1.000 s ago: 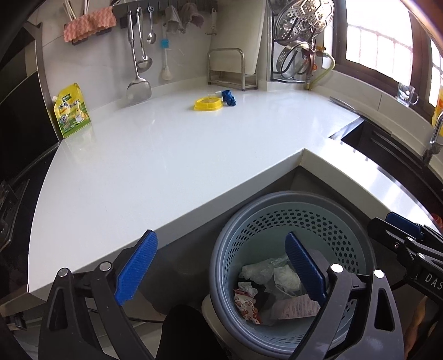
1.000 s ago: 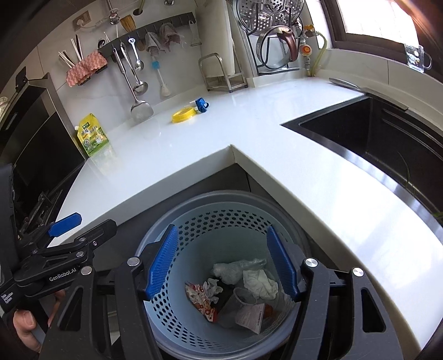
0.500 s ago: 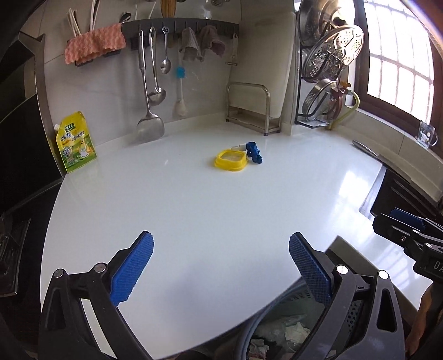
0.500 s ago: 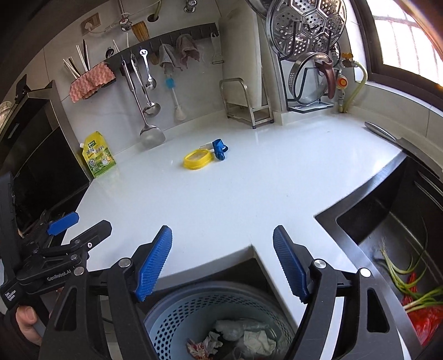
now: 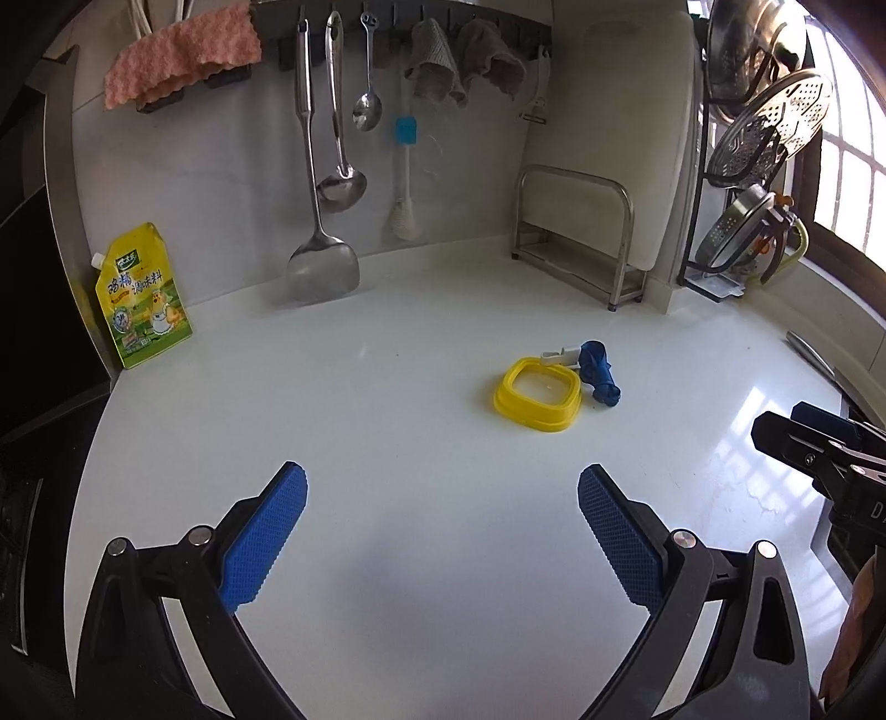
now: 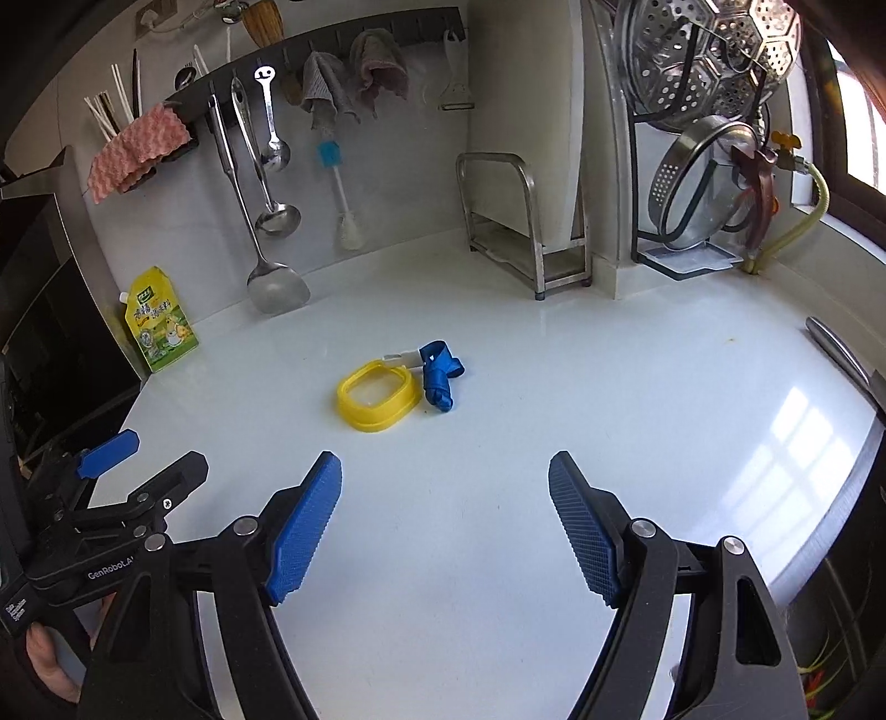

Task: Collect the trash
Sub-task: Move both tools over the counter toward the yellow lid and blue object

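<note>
A broad white counter fills the room's corner, running back to a pale wall where a dark rail carries hanging tools: a pink cloth at the far left, a metal spatula, a ladle, a small spoon and a brush with a blue head. Far right stands a white cutting board upright in a steel rack, and beyond it a wire stand holding pot lids and a steamer. A yellow-green pouch leans against the wall at the far left of the counter.

Both tools hover over the near part of the counter. The left gripper is spread wide with nothing between its blue pads. The right gripper has just been opening and is also released, its jaws empty; a fingertip of the person's hand shows low at the left of its view.

The trash lies out in the middle, well apart from both tools: a yellow plastic ring, with a crumpled blue scrap touching its right side and a small white piece just behind them
</note>
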`<action>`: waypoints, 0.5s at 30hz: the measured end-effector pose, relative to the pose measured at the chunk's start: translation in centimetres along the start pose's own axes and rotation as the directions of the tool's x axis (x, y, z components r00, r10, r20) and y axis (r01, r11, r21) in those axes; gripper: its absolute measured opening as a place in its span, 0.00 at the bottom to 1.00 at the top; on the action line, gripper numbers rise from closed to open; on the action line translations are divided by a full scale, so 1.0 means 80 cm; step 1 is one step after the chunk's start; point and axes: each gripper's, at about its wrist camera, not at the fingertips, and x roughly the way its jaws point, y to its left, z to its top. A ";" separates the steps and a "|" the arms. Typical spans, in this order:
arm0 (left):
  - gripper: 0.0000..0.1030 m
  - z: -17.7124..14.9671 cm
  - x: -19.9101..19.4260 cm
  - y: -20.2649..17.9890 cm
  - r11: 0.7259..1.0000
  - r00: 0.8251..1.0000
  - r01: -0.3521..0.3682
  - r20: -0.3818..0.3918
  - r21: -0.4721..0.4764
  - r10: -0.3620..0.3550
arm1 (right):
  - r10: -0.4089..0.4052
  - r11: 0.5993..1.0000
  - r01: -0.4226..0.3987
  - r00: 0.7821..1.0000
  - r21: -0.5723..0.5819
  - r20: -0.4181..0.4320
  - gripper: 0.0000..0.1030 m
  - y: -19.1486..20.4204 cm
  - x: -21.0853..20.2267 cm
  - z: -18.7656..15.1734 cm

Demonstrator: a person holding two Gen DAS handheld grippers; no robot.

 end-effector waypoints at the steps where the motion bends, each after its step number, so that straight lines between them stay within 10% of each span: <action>1: 0.94 0.004 0.008 0.001 1.000 1.000 0.001 -0.004 -0.004 -0.001 | 0.006 1.000 -0.006 1.000 -0.012 -0.007 0.72 0.001 0.011 0.006; 15: 0.94 0.034 0.068 0.011 1.000 1.000 -0.005 -0.013 -0.031 0.004 | -0.028 0.998 0.019 0.990 -0.063 -0.139 0.72 0.000 0.145 0.056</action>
